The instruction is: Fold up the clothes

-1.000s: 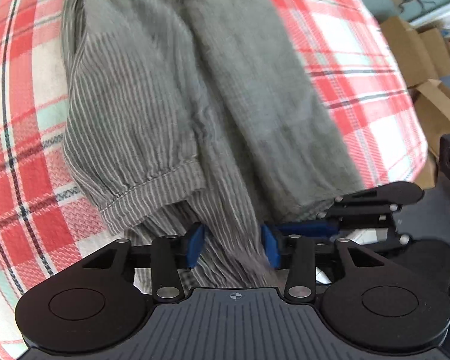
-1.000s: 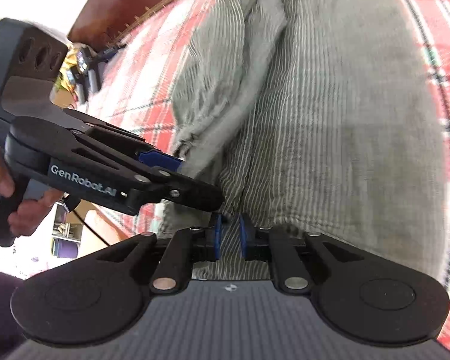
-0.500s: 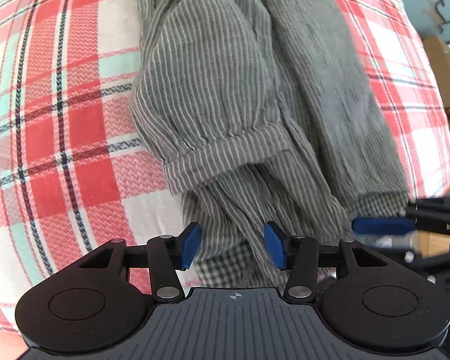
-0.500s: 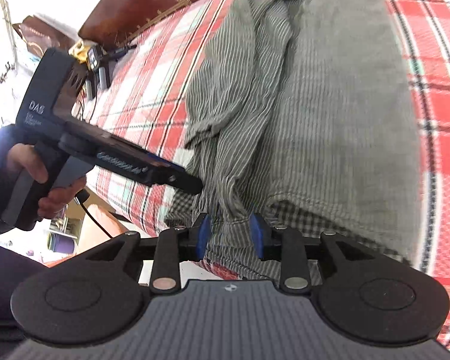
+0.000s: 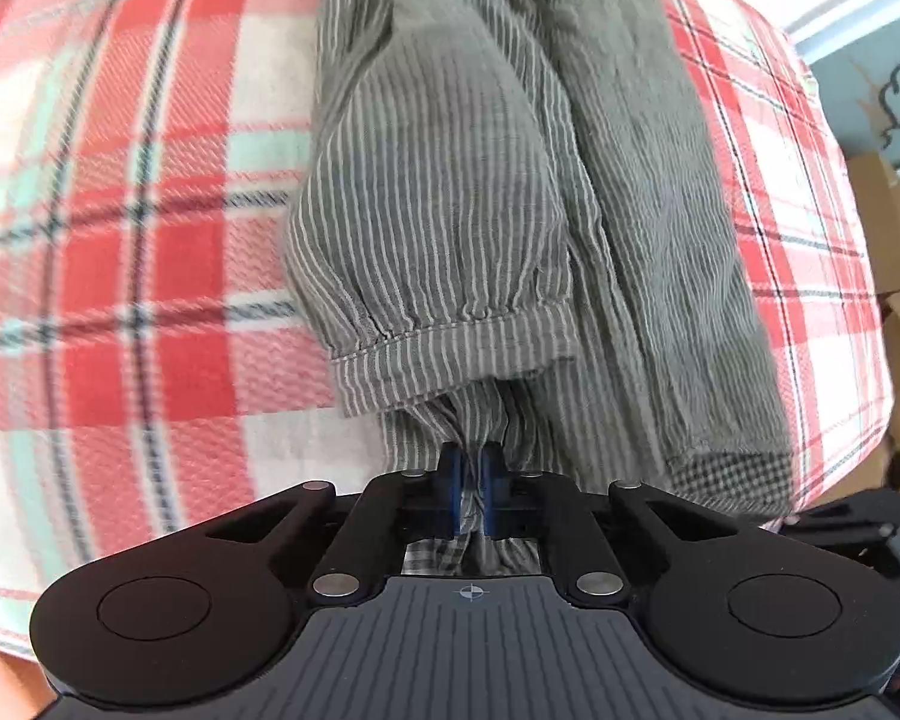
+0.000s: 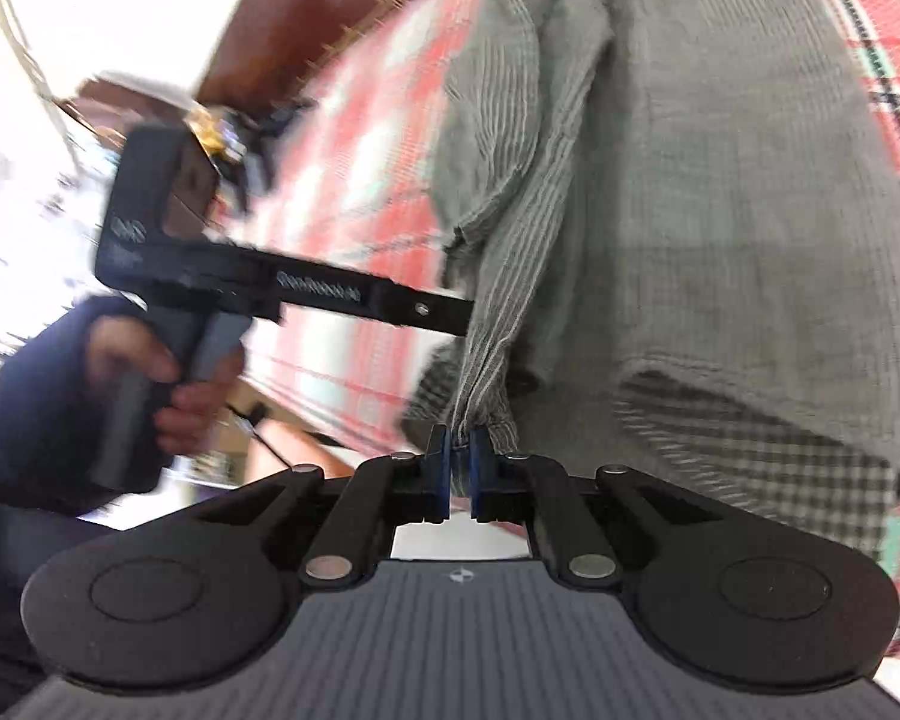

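1. While we look along the left wrist view, we see a plaid bedcover (image 5: 138,276) in red, white and mint filling the left side of the frame, and brown cardboard boxes (image 5: 894,252) at the right edge.
2. On the cover lies a grey striped garment (image 5: 450,180), running from the top centre down to the bottom centre; its cuffed sleeve (image 5: 450,354) lies over the lower folds and hides part of them.
3. We see the left gripper (image 5: 469,498) with its blue pads pressed together on a bunch of the striped cloth at the lower centre.
4. In the right wrist view, a person's hand (image 6: 168,390) in a dark sleeve holds the handle of the left gripper at the left of the frame.
5. We see the right gripper (image 6: 459,468) closing its jaws, and a thin fold of the garment's edge is pinched between its pads at the lower centre.
6. A checked lining (image 6: 810,480) shows at the lower right.
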Tool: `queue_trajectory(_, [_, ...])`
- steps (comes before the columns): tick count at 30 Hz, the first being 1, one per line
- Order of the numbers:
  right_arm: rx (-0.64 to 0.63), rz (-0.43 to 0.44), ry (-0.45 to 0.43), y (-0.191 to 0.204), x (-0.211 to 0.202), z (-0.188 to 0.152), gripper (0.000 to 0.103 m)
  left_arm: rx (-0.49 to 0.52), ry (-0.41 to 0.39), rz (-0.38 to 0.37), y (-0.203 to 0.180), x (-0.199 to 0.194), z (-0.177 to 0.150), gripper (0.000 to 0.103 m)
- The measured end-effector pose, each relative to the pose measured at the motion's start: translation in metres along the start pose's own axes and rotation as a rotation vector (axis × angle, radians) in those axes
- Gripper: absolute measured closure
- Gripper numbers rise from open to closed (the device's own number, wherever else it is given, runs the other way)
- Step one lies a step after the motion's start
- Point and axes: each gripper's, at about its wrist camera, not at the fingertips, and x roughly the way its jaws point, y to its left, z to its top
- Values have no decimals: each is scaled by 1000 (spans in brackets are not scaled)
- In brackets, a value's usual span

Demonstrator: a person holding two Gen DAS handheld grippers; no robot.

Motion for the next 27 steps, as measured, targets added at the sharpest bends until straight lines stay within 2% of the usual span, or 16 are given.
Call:
queue_trajectory(2, [9,-22,10,-4,4,1,96,38,-4,38,-2,-5,-3,101])
queue_trajectory(4, [-18,-122,48,-8,18,1,96,57,12,61,-1,1,-4,101])
queue_trajectory(7, [-54,-193,84,-10,37,-1,96,81,39,92,-4,15,-3,97])
queue_trajectory(8, [-67,-205,87,-9,39,-1,96,97,40,100,-6,15,-2,92])
queue_trajectory(9, [-73,-206,85,-7,38,-1,93,107,44,97,-7,13,-2,74])
queue_trajectory(12, [-85,-196,91,0,32,3,89,134,59,75,-8,-4,0,64])
queue_trajectory(15, [-83,-184,29,1,10,0,89,177,53,59,-15,-29,6,59])
queue_trajectory(16, [-77,-179,1,1,2,-2,87,184,36,42,-21,-36,11,54])
queue_trajectory(19, [-59,-200,-79,-5,-17,-4,78,176,-26,-8,-46,-43,33,47])
queue_trajectory(21, [-66,-235,-112,-9,-21,-7,74,161,-55,-26,-60,-33,47,44])
queue_trajectory(23, [-78,-278,-143,-11,-25,-10,74,144,-68,10,-69,-14,57,43])
queue_trajectory(27, [-66,-393,-221,-17,-41,-25,73,136,-41,41,-92,27,65,43])
